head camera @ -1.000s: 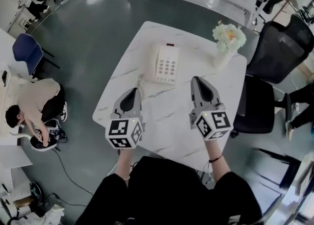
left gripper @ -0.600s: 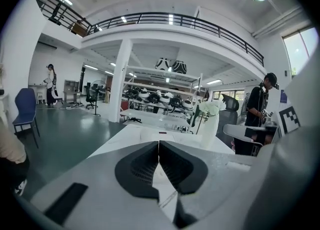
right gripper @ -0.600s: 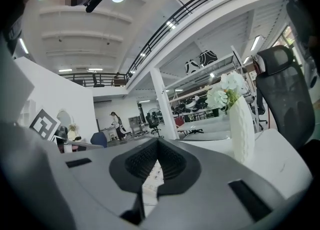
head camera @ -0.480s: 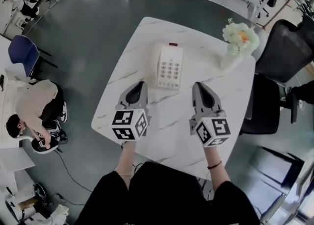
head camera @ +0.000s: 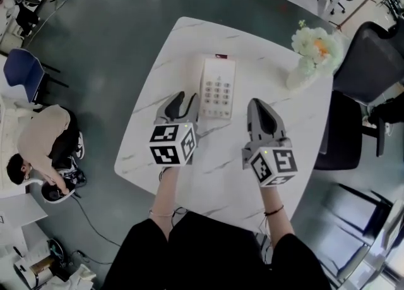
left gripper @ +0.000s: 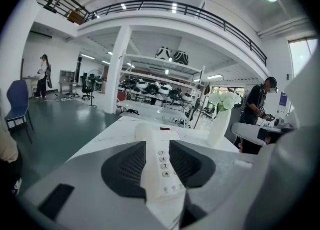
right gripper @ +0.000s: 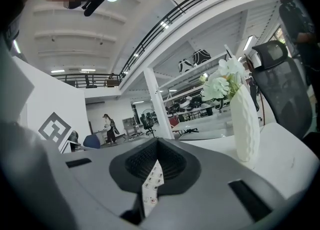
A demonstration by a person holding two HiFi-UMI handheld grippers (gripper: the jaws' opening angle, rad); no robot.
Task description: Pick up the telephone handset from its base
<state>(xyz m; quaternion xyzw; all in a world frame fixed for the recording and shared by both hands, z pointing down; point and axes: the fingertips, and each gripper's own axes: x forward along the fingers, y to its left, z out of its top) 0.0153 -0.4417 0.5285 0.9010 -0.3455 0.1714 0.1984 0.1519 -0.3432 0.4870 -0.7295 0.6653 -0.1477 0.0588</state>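
Right gripper [head camera: 259, 108]: jaws closed together, nothing held, low over table [head camera: 189, 48] middle, just right of phone.
Left gripper [head camera: 185, 98]: jaws just been opening, now apart; handset's near end lined up in gap, pads not pressing it.
Handset [head camera: 207, 86]: seated on left side of base [head camera: 222, 90], mid-table toward far edge.
Vase [head camera: 302, 75]: far right corner, well apart.
Risk: drifting right likely clamps base too; pinching only handset's end could let it tip, slip, or shove base.
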